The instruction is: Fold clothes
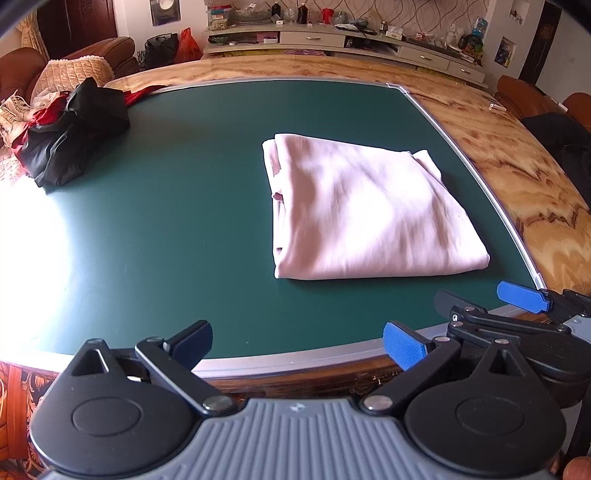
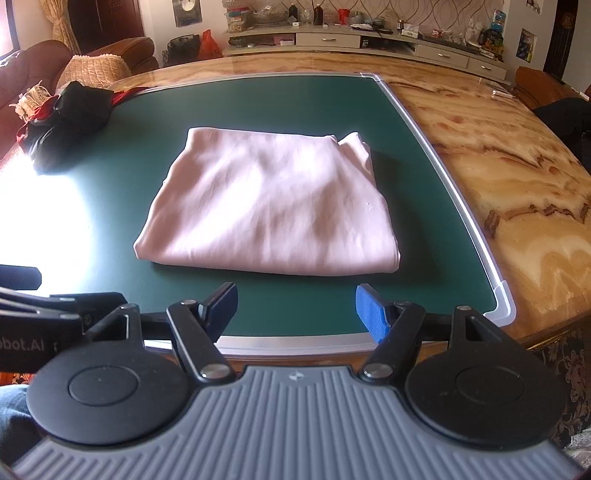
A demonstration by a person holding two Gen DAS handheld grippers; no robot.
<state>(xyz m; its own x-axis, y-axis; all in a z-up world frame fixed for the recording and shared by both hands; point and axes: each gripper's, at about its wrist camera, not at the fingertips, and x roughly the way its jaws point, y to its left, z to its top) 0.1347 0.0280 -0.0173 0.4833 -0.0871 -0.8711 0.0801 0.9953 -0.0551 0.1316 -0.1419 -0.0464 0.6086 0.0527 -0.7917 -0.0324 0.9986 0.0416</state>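
A pale pink garment (image 1: 365,210) lies folded into a flat rectangle on the green mat (image 1: 177,206), towards the mat's right side. It also shows in the right wrist view (image 2: 269,210), straight ahead. My left gripper (image 1: 299,347) is open and empty above the mat's near edge, to the left of the garment and short of it. My right gripper (image 2: 297,310) is open and empty just in front of the garment's near edge. The right gripper also shows at the right of the left wrist view (image 1: 465,299).
A crumpled pile of black and red clothes (image 1: 70,133) lies at the mat's far left corner. The mat rests on a marble-patterned table (image 2: 509,177) with a silver rim. A sofa (image 2: 110,55) and cluttered shelves (image 2: 369,33) stand beyond.
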